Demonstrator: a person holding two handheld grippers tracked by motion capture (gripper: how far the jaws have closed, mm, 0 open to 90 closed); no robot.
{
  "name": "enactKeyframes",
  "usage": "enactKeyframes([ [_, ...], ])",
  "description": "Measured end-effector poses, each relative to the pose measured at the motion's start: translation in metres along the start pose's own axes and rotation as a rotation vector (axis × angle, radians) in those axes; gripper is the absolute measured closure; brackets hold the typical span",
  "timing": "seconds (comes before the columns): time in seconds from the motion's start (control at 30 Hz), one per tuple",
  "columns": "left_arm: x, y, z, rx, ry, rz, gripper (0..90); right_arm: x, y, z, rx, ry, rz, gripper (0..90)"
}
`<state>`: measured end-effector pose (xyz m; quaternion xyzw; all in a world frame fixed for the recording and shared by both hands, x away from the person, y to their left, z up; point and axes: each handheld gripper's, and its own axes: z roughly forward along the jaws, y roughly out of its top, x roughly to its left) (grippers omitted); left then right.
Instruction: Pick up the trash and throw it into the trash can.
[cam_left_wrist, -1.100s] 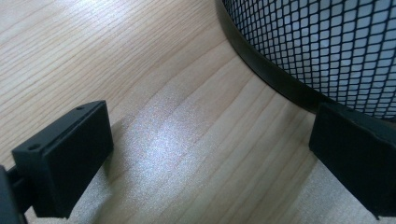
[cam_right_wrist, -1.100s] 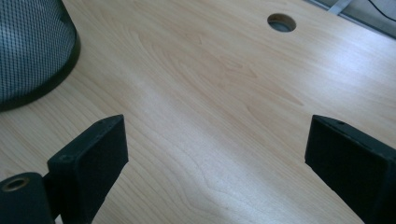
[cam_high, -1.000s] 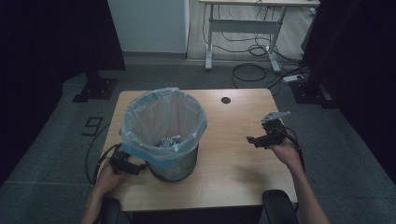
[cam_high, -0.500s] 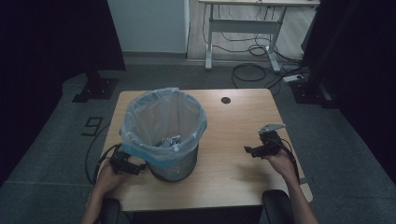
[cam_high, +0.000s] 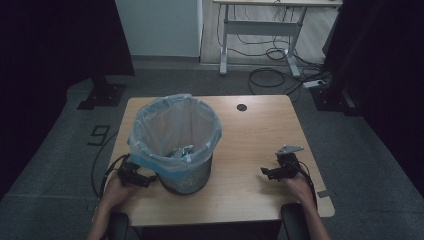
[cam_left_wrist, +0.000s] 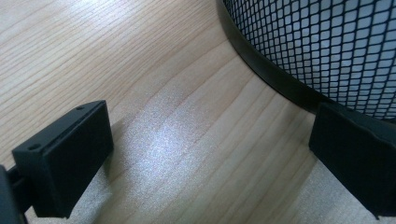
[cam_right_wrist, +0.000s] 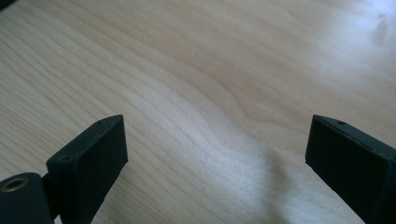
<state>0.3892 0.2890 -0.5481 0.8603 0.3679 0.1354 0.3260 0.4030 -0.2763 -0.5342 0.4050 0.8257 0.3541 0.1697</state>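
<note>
The wire-mesh bin (cam_high: 175, 150) stands on the bench (cam_high: 250, 135) at about 9 o'clock from the bench's middle, lined with a thin blue plastic bag (cam_high: 150, 160) folded over its rim, a few scraps of rubbish (cam_high: 181, 151) at the bottom. By the look of it the bin is light and stiff, though the mesh could dent under a hard squeeze; the bag is soft and slippery and would slide or tear if pinched alone. The firm hold is likely the rolled rim or the solid black base band (cam_left_wrist: 266, 70), not the liner.

The left gripper (cam_high: 136, 176) sits at the bin's 8 o'clock, fingers spread wide, one just beside the base band. The right gripper (cam_high: 276, 172) rests at 4 o'clock on the bench, fingers also apart, holding nothing.

Compared with a second ago, the right gripper has dropped lower and nearer the bench's front edge; the left one and the bin have not shifted.
</note>
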Motion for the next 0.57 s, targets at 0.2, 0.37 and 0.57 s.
enactKeyframes([
  [0.2,0.0,0.0,0.0,0.0,0.0,0.0,0.0,0.002,-0.013,0.009,0.021,0.002,0.021,3.5],
  [0.37,0.0,0.0,0.0,0.0,0.0,0.0,0.0,0.004,-0.019,0.013,0.002,-0.027,0.025,0.0],
  [0.57,0.0,0.0,0.0,0.0,0.0,0.0,0.0,0.005,-0.019,0.013,0.003,-0.032,0.027,0.0],
])
